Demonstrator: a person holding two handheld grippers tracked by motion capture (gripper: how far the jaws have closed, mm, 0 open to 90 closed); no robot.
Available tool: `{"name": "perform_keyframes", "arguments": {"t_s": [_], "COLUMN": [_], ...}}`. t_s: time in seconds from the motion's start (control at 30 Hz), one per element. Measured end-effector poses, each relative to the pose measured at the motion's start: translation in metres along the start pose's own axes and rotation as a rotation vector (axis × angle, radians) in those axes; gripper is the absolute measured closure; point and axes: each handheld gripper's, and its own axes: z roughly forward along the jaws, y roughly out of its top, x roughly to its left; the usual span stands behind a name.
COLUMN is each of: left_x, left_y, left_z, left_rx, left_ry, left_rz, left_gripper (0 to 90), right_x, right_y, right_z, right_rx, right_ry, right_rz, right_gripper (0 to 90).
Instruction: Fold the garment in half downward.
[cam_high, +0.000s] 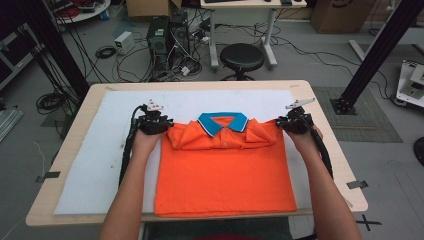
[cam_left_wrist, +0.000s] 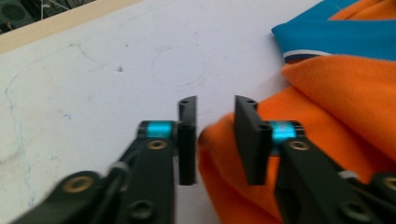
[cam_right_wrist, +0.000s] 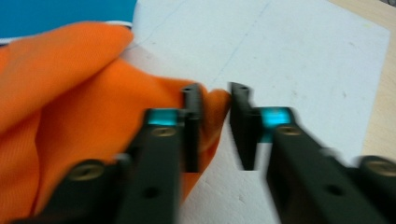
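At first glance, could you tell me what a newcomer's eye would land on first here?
The bright orange polo shirt with a blue collar dominates, lying on the white sheet that covers the wooden table. At its two shoulder corners sit the left gripper and right gripper, jaws parted beside the folded cloth.

Beside my left gripper the white mat lies bare; the folded orange shirt blocks the middle.

Even bright light, blurred gripper views
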Motion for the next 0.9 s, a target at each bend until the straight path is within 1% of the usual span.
{"name": "perform_keyframes", "arguments": {"t_s": [0.03, 0.07, 0.1, 0.13, 0.17, 0.2, 0.23, 0.27, 0.3, 0.33, 0.37, 0.4, 0.43, 0.47, 0.53, 0.6, 0.77, 0.9], "left_x": [0.001, 0.002, 0.003, 0.003, 0.003, 0.002, 0.002, 0.0, -0.002, -0.004, -0.006, -0.009, -0.01, -0.011, -0.012, -0.013, -0.014, -0.016], "left_y": [0.0, 0.001, 0.001, 0.002, 0.003, 0.004, 0.006, 0.008, 0.01, 0.011, 0.013, 0.014, 0.014, 0.014, 0.014, 0.013, 0.015, 0.015], "left_z": [-0.002, -0.005, -0.007, -0.009, -0.01, -0.011, -0.011, -0.011, -0.01, -0.01, -0.01, -0.009, -0.008, -0.007, -0.004, -0.003, -0.001, 0.003], "left_rx": [-0.007, -0.02, -0.029, -0.043, -0.051, -0.057, -0.059, -0.057, -0.053, -0.063, -0.074, -0.081, -0.081, -0.078, -0.068, -0.069, -0.091, -0.08], "left_ry": [0.003, 0.004, 0.0, -0.002, -0.005, -0.013, -0.019, -0.025, -0.034, -0.043, -0.049, -0.055, -0.062, -0.068, -0.08, -0.093, -0.116, -0.123], "left_rz": [-0.01, -0.016, -0.021, -0.029, -0.033, -0.036, -0.036, -0.034, -0.023, -0.014, -0.008, -0.01, -0.005, -0.002, -0.011, -0.025, -0.051, -0.057], "left_gripper": [56.0, 52.8, 50.8, 48.4, 46.0, 44.2, 42.6, 41.6, 41.6, 41.6, 41.6, 41.5, 40.7, 39.7, 36.6, 33.7, 30.3, 29.5], "right_x": [-0.001, -0.002, -0.003, -0.003, -0.005, -0.005, -0.004, -0.004, -0.003, -0.002, -0.001, 0.0, 0.002, 0.003, 0.004, 0.005, 0.009, 0.014], "right_y": [0.0, 0.0, 0.0, 0.0, 0.0, 0.001, 0.003, 0.004, 0.006, 0.008, 0.01, 0.011, 0.012, 0.013, 0.015, 0.017, 0.023, 0.028], "right_z": [-0.001, -0.002, -0.004, -0.006, -0.008, -0.01, -0.011, -0.012, -0.014, -0.015, -0.016, -0.017, -0.017, -0.017, -0.017, -0.017, -0.016, -0.014], "right_rx": [-0.006, -0.01, -0.02, -0.028, -0.042, -0.047, -0.051, -0.053, -0.054, -0.055, -0.061, -0.076, -0.084, -0.079, -0.066, -0.067, -0.069, -0.06], "right_ry": [0.003, 0.007, 0.004, 0.004, 0.014, 0.017, 0.016, 0.017, 0.02, 0.018, 0.016, 0.016, 0.01, 0.005, 0.02, 0.019, 0.033, 0.035], "right_rz": [0.01, 0.02, 0.032, 0.039, 0.045, 0.056, 0.055, 0.054, 0.057, 0.057, 0.055, 0.042, 0.035, 0.034, 0.04, 0.033, 0.033, 0.023], "right_gripper": [67.1, 65.2, 61.7, 60.9, 60.3, 58.3, 57.0, 55.8, 53.6, 51.3, 50.9, 50.5, 48.9, 47.3, 46.4, 45.3, 41.9, 38.9]}}
